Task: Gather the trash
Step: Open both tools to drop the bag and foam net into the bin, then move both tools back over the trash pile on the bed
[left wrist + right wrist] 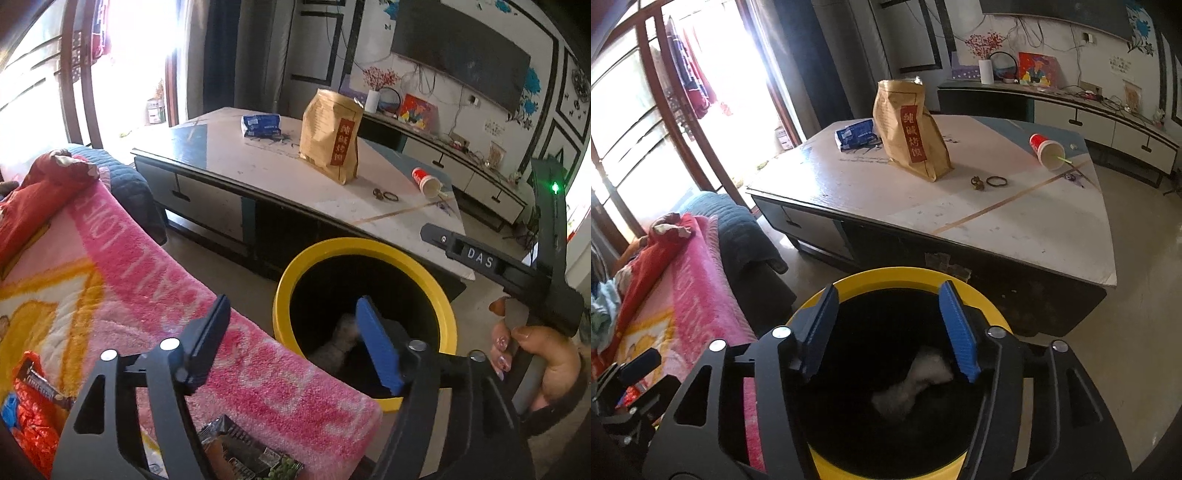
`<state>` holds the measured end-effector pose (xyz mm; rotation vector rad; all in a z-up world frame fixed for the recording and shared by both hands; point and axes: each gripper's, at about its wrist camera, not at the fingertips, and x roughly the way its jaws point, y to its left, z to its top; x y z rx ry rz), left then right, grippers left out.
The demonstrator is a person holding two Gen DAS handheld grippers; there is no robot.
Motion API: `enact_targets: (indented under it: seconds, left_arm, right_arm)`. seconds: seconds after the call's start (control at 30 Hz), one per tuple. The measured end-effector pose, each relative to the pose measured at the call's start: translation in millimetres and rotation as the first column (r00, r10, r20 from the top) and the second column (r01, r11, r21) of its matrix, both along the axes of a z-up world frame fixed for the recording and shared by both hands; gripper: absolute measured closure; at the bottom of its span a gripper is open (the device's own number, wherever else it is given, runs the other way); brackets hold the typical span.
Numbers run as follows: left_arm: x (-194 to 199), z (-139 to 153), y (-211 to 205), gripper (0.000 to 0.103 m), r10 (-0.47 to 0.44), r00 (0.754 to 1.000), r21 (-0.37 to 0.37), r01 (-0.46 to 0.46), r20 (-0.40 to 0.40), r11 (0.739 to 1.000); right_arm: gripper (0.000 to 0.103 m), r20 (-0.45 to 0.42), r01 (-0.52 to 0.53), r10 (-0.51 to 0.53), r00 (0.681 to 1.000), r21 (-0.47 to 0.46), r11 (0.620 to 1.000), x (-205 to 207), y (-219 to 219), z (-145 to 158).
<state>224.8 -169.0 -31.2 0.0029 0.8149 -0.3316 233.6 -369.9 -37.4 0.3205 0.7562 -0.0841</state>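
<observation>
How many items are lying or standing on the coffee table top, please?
5: a blue plastic packet far left, a tall brown paper bag beside it, a tipped red paper cup right, a small trinket and a black ring in front.

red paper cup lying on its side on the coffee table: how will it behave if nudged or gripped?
The red paper cup lies on its side on the white tabletop, so a nudge would likely roll it in an arc. It looks empty, so probably light and easy to skid. Thin paper walls would likely crush under a firm pinch; the green straw may snag.
</observation>
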Motion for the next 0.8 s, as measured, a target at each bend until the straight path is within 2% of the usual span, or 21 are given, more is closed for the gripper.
enact_targets:
  seconds: [0.27, 0.8]
  left_arm:
    - [-18, 19, 26, 0.014, 0.067, 0.995, -0.010, -0.067, 0.076, 0.998]
    - [-54, 42, 97, 0.009, 0.242, 0.953, -0.040, -0.239, 0.180, 0.970]
  right_arm:
    - [0.038, 0.060, -0.057, 0.056, 0.997, 0.016, 0.998, -15, 23, 21]
    - [0.035, 0.104, -0.215, 0.212, 0.972, 0.013, 0.977, -43, 85, 46]
